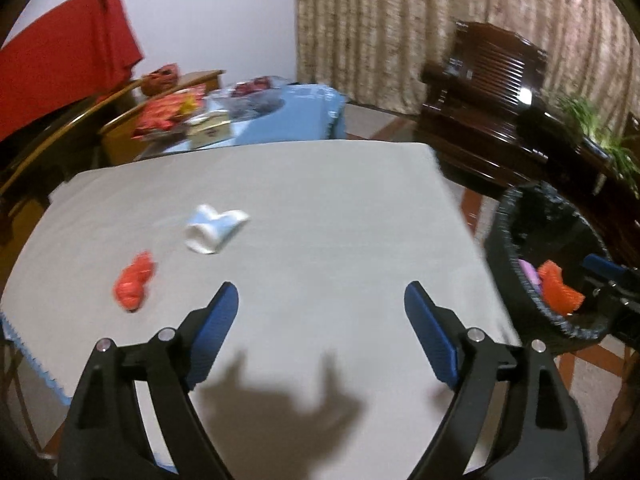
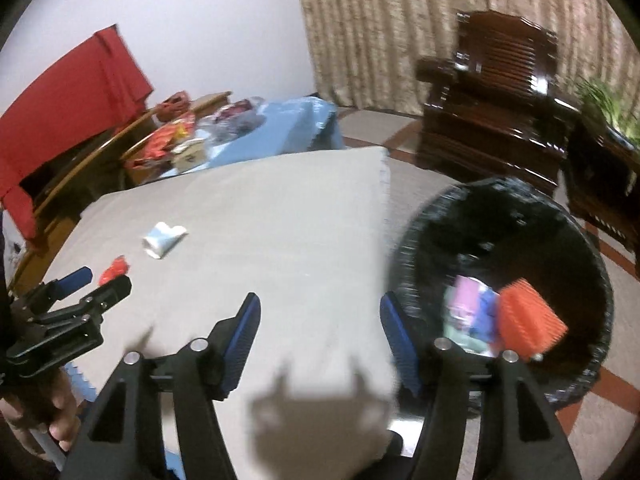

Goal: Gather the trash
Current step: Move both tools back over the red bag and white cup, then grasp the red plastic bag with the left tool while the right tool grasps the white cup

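Observation:
A crumpled white and blue wrapper point(image 1: 214, 228) and a crumpled red wrapper point(image 1: 134, 282) lie on the grey tablecloth point(image 1: 300, 208), left of middle. My left gripper point(image 1: 322, 308) is open and empty above the cloth, right of and nearer than both. The black bin point(image 2: 504, 280) stands on the floor at the table's right edge, holding an orange ribbed piece point(image 2: 530, 322) and pink and blue trash. My right gripper point(image 2: 320, 316) is open and empty over the table's right edge beside the bin. The wrappers also show in the right wrist view: white point(image 2: 162, 238), red point(image 2: 114, 272).
A second table with a blue cloth point(image 1: 280, 116) and snack packets stands behind. Dark wooden chairs point(image 1: 488, 92) stand at back right, a red cloth point(image 1: 60, 68) hangs at left. The left gripper point(image 2: 98, 278) shows at the left in the right wrist view.

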`<state>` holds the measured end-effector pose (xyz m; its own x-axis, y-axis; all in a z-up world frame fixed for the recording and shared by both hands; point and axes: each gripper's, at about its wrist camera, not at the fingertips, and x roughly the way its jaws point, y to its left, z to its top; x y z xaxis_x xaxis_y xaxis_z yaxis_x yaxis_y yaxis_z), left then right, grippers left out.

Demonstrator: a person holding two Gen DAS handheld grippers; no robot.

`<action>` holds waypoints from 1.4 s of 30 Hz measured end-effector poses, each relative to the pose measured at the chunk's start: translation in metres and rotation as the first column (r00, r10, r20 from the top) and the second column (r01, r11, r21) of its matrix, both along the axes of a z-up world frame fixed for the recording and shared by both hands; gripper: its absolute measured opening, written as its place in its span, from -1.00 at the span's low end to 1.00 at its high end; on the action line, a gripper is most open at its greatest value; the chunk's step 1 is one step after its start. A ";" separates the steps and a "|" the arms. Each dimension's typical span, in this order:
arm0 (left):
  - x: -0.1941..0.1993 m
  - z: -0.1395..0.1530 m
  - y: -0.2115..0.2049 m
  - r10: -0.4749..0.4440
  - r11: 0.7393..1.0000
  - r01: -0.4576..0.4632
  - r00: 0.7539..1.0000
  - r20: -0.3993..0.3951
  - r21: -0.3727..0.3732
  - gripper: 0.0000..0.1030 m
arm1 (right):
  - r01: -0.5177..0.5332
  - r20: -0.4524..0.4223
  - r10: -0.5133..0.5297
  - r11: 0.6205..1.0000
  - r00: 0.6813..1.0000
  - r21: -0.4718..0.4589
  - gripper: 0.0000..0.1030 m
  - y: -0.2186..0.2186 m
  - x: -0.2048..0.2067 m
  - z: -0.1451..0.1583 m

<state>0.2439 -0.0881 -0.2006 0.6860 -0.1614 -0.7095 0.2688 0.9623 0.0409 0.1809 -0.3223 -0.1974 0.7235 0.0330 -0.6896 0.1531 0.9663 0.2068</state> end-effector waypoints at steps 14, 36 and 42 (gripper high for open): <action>0.025 -0.006 0.163 0.189 0.982 -0.189 0.982 0.020 -0.006 0.63 | -0.123 0.007 0.123 0.992 0.992 -0.029 0.22 0.128 0.050 -0.008; 0.111 -0.087 0.238 0.162 0.986 -0.164 0.985 -0.064 -0.024 0.63 | -0.132 -0.021 0.131 0.990 0.991 -0.046 0.34 0.245 0.152 -0.064; 0.134 -0.105 0.240 0.135 0.990 -0.138 0.987 -0.091 -0.026 0.62 | -0.119 -0.022 0.118 0.992 0.993 -0.037 0.34 0.258 0.178 -0.076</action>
<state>0.3777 0.1521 -0.3051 0.6375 -0.0940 -0.7647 0.1357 0.9907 -0.0087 0.3592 -0.0638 -0.2739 0.7025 0.0910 -0.7058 0.0409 0.9850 0.1677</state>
